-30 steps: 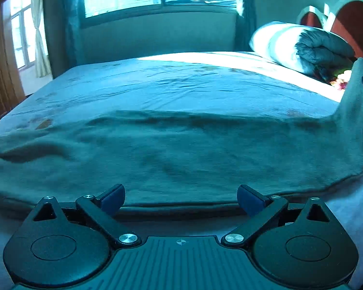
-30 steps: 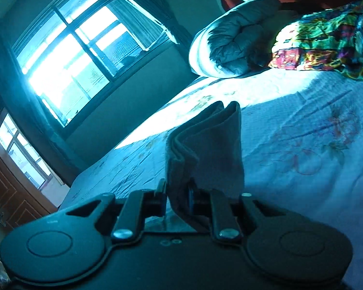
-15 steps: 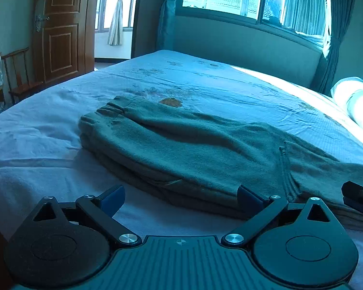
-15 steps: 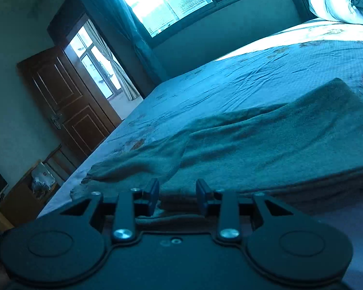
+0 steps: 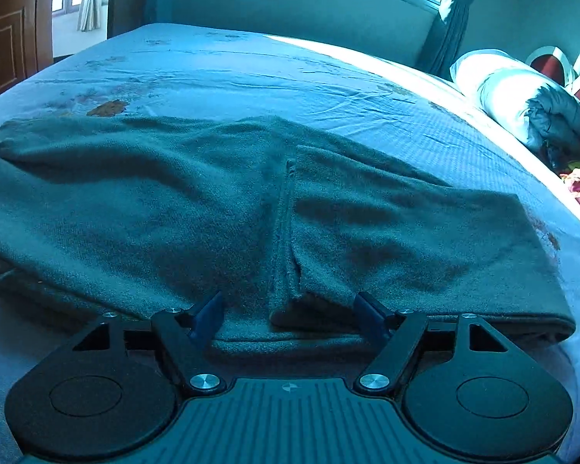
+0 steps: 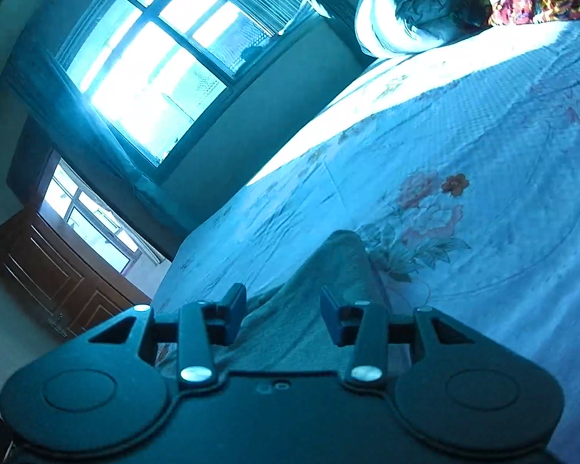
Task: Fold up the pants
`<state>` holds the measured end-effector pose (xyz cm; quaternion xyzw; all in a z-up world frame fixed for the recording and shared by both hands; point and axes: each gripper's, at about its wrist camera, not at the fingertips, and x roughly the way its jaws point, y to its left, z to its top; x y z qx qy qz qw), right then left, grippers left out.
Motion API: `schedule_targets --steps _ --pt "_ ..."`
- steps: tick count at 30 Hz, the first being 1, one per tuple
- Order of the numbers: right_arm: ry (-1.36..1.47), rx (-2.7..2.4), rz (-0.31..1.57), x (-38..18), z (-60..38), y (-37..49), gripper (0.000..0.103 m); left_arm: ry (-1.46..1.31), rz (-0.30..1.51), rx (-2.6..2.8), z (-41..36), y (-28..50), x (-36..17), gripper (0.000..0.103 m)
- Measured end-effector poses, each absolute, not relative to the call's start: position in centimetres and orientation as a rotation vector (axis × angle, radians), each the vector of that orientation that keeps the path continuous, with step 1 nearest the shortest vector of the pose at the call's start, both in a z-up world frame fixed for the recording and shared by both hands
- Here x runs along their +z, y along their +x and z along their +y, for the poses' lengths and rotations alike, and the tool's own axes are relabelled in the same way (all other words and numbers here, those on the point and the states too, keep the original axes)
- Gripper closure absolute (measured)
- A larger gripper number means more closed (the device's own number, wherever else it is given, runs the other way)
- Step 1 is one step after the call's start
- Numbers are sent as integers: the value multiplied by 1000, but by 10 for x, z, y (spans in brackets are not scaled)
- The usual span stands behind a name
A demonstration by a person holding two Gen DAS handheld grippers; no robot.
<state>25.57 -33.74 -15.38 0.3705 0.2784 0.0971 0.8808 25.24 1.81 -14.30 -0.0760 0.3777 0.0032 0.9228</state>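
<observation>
Pants [image 5: 220, 208] flat on bed [image 5: 251, 73], leg end doubled over middle. Soft, limp fleece – light, likely to sag and slide. Best hold: thick near edge, both layers. Left gripper [image 5: 288, 311] spread wide, empty; right gripper [image 6: 282, 319] apart, seemingly empty – cloth between fingers.

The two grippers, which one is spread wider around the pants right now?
The left gripper: its fingers stand far apart at the pants' near edge. The right gripper is open too, but narrower.
</observation>
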Motion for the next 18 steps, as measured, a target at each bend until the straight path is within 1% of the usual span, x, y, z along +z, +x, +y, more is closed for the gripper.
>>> schedule_targets --steps 1,2,3,4,6,8,10,11,12,13,14,15,16,18 --pt "772 182 719 -173 -335 267 71 -141 772 9 15 250 -142 29" --pt "771 173 763 -182 -335 271 74 -137 772 6 15 249 -142 29" --pt "776 170 736 -185 -336 265 80 -137 772 2 16 249 -141 29" --pt "779 167 715 -179 -337 262 79 -140 771 -4 20 248 -139 29" --pt "763 185 615 -162 -337 253 71 -145 767 -7 23 246 -136 29" --pt "772 289 576 -152 -330 253 71 -141 765 -10 24 245 -135 29" --pt "792 357 630 -160 -318 262 71 -134 762 -7 24 246 -135 29" --pt "803 343 715 -174 -314 270 71 -132 760 -5 23 245 -135 29" --pt "834 320 801 -194 -312 276 75 -134 759 -6 23 245 -135 29" --pt "888 318 793 -203 -316 273 88 -138 756 -9 25 244 -133 29" --pt "926 317 782 -204 -321 273 90 -149 745 -13 28 242 -130 29" --pt "951 310 751 -197 -328 270 86 -159 720 -6 34 237 -125 29" --pt "931 303 691 -187 -332 265 71 -160 693 12 41 232 -119 29" --pt "860 289 617 -166 -333 259 67 -192 618 20 68 218 -108 29"
